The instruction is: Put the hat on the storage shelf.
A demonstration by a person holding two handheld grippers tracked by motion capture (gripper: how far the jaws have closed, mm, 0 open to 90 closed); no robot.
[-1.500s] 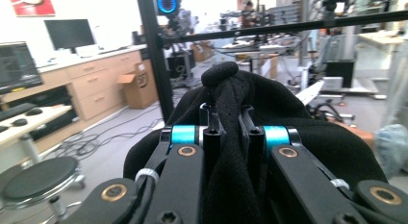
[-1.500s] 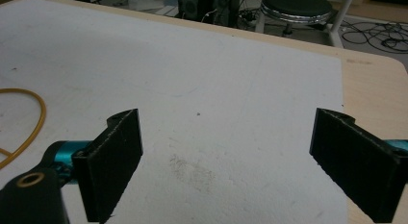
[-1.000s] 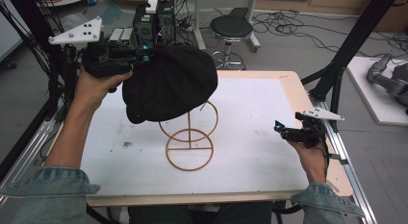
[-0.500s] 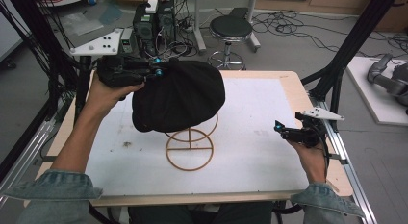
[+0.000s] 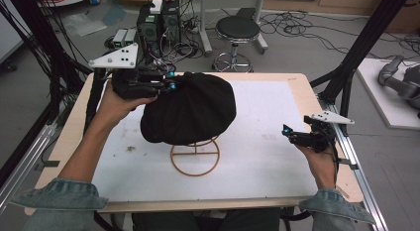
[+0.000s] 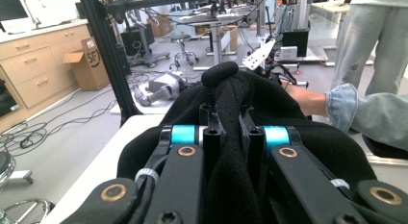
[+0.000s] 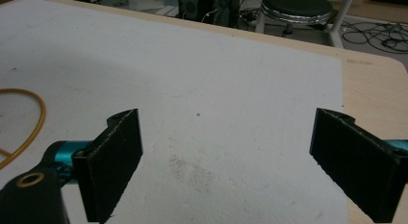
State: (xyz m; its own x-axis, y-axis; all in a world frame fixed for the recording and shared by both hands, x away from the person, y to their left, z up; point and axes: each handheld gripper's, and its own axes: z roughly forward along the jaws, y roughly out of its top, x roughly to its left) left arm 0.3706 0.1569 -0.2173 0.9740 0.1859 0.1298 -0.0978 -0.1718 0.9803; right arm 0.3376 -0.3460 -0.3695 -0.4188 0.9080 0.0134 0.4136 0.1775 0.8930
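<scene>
- High view: a black hat [image 5: 190, 114] of soft, matte cloth is seen draped over the top of a gold wire stand [image 5: 194, 159], whose ring base rests on the white worktop [image 5: 257, 156] near its middle.
- The hat's crown is rounded and slightly crumpled, with shallow folds across the top; its lower edge sags on the left side, hiding the upper part of the stand.
- The left claw [image 5: 171, 85] is held at the hat's far left edge, where a fold of the cloth is pinched between its jaws.
- The right claw [image 5: 287, 133] is held low above the worktop's right side, well apart from the hat and stand.
- Left gripper view: the left claw [image 6: 230, 130] is seen pressed together on a thick ridge of black cloth, which bulges up beyond the jaw tips into a rounded knob; the fabric looks dense and faintly fuzzy.
- Right gripper view: the right claw [image 7: 226, 161] is seen spread wide, with bare white worktop [image 7: 216, 89] between its jaws; an arc of the stand's ring [image 7: 33, 123] is seen at the left edge.
</scene>
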